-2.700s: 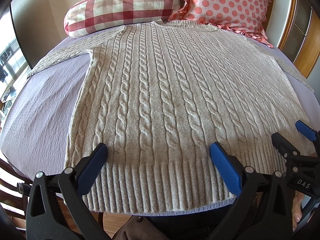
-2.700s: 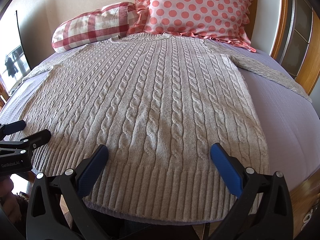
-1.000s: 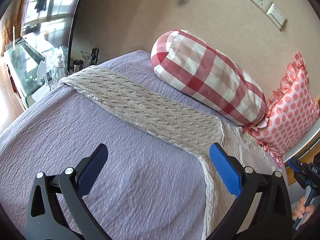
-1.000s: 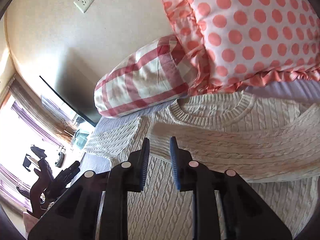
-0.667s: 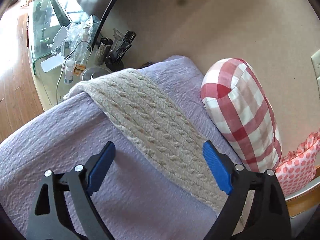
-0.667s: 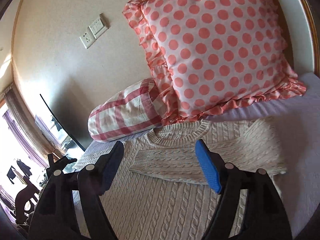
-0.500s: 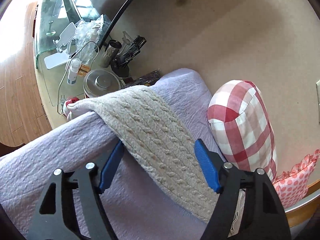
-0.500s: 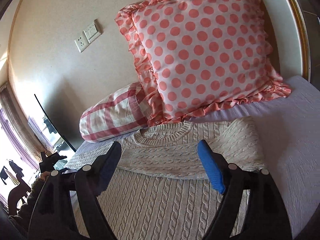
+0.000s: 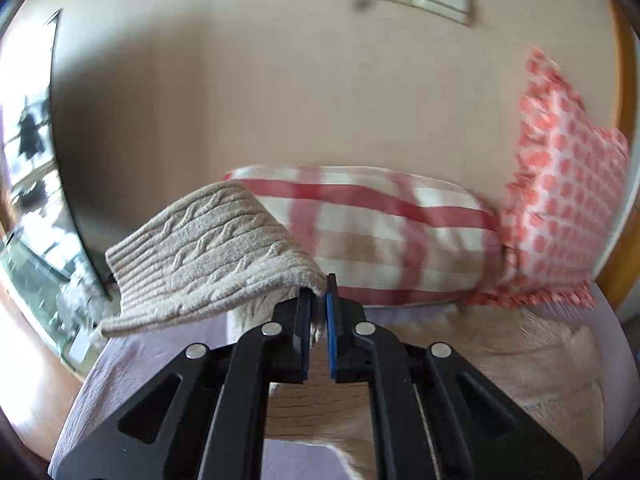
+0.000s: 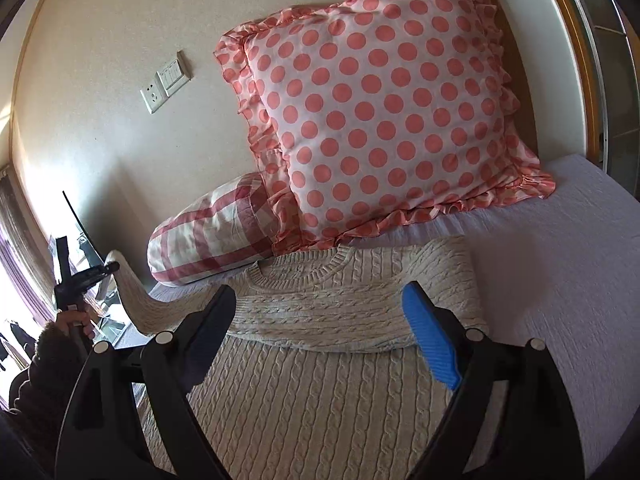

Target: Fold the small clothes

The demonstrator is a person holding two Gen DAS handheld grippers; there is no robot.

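A beige cable-knit sweater (image 10: 304, 392) lies flat on the lilac bed, its right sleeve (image 10: 360, 316) folded across the chest. My left gripper (image 9: 317, 304) is shut on the edge of the left sleeve (image 9: 208, 256) and holds it lifted above the bed, the cuff hanging to the left. In the right wrist view the lifted sleeve (image 10: 132, 292) rises at far left with the left gripper (image 10: 105, 269) pinching it. My right gripper (image 10: 320, 332) is open and empty, hovering above the sweater's chest.
A red-checked bolster pillow (image 9: 384, 232) and a pink polka-dot pillow (image 10: 384, 112) lean on the wall at the bed's head. A glass side table (image 9: 36, 256) with small items stands left of the bed. A wooden frame (image 10: 576, 40) borders the right side.
My left gripper closed on the left sleeve and lifted it off the bed. My right gripper let go of the folded right sleeve, opened and drew back a little.
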